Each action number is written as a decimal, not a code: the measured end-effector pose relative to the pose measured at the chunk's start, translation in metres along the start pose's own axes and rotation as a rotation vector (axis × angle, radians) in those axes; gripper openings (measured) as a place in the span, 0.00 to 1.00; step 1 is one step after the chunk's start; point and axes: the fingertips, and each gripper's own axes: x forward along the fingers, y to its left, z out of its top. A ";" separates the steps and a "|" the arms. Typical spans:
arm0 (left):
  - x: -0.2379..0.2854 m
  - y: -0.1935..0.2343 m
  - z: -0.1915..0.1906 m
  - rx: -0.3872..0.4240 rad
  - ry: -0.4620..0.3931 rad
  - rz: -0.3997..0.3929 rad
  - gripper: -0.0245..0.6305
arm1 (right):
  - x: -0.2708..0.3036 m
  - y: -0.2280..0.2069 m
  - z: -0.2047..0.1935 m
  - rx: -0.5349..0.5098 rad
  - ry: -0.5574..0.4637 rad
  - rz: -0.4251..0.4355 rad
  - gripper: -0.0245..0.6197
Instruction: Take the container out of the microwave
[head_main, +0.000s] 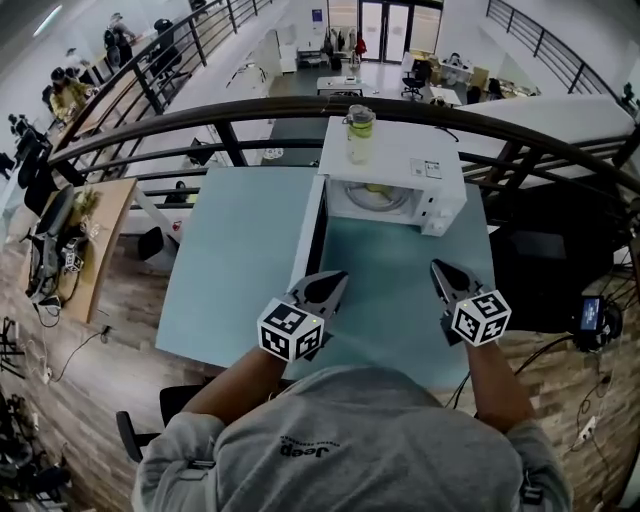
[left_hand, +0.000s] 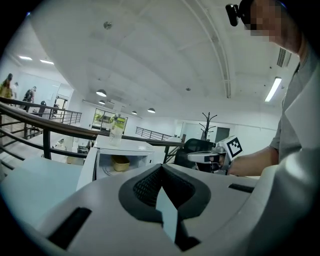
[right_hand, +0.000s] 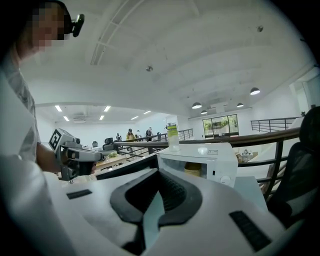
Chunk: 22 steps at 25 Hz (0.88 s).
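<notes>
Approach step; my left tool (head_main: 336, 280) and right tool (head_main: 440, 270) are pressed together, empty. Next, I judge: spread one, reach far into the microwave (head_main: 400, 155) for the container (head_main: 372, 189).

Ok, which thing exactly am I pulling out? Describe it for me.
On the pale blue-green table stands a white microwave with its door swung open. Inside sits the container, a squat yellowish tub; the only neighbour, a tall green-capped bottle, stands on top instead.

left gripper (left_hand: 161, 171) jaws pressed together, nothing between. beyond, white microwave (left_hand: 126, 147) on pale table (left_hand: 35, 180), door (left_hand: 89, 170) swung open, yellowish container (left_hand: 120, 163) inside, bottle (left_hand: 116, 131) on top. right gripper (left_hand: 196, 158) off to right, level with microwave. dark railing (left_hand: 50, 131) behind.
</notes>
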 end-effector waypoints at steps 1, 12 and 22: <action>0.006 0.000 0.000 0.001 0.001 0.015 0.05 | 0.003 -0.005 0.000 -0.001 0.002 0.013 0.06; 0.115 -0.010 -0.026 -0.066 0.032 0.312 0.05 | 0.021 -0.084 -0.015 -0.051 0.029 0.262 0.06; 0.183 0.047 -0.050 0.143 0.171 0.333 0.05 | 0.062 -0.100 -0.028 -0.069 0.032 0.249 0.06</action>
